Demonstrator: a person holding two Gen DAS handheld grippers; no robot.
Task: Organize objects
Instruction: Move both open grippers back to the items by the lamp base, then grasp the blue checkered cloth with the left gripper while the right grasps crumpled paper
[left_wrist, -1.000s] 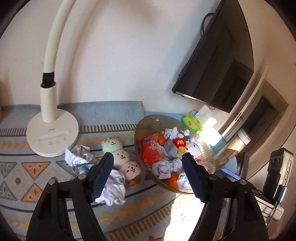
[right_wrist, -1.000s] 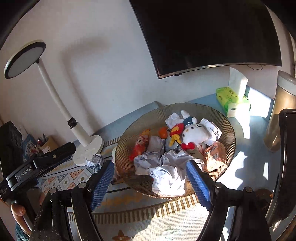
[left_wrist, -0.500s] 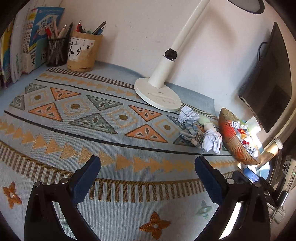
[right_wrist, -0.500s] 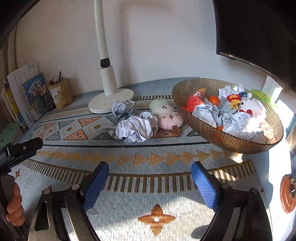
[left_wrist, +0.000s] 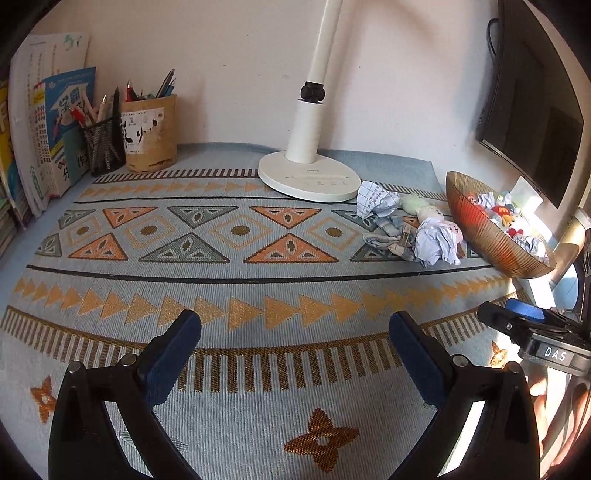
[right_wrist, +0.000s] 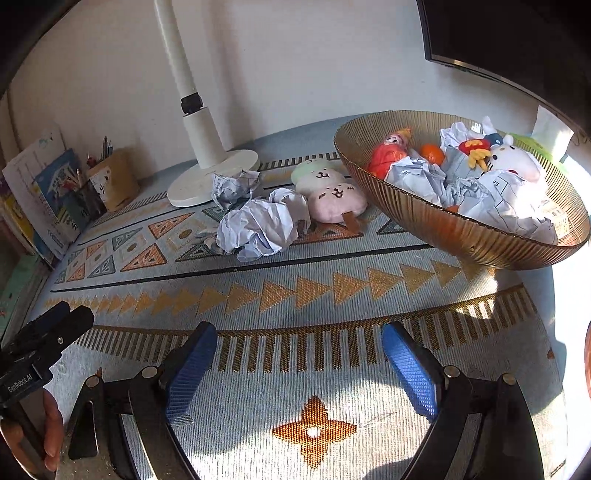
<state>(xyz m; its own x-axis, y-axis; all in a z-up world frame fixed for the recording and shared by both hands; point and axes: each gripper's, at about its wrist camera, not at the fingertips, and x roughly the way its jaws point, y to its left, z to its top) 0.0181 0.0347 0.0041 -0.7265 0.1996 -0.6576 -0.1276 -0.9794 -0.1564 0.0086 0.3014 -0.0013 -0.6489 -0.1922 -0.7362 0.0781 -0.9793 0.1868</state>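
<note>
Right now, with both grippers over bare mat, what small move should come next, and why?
Probably move the right gripper forward toward the paper ball: it lies loose on the mat beside the bowl, and both grippers are empty.

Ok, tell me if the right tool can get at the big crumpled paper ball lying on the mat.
Probably yes. The right tool stands open and empty over bare mat, and nothing lies between it and the crumpled paper ball, which sits beside the pink plush.
</note>
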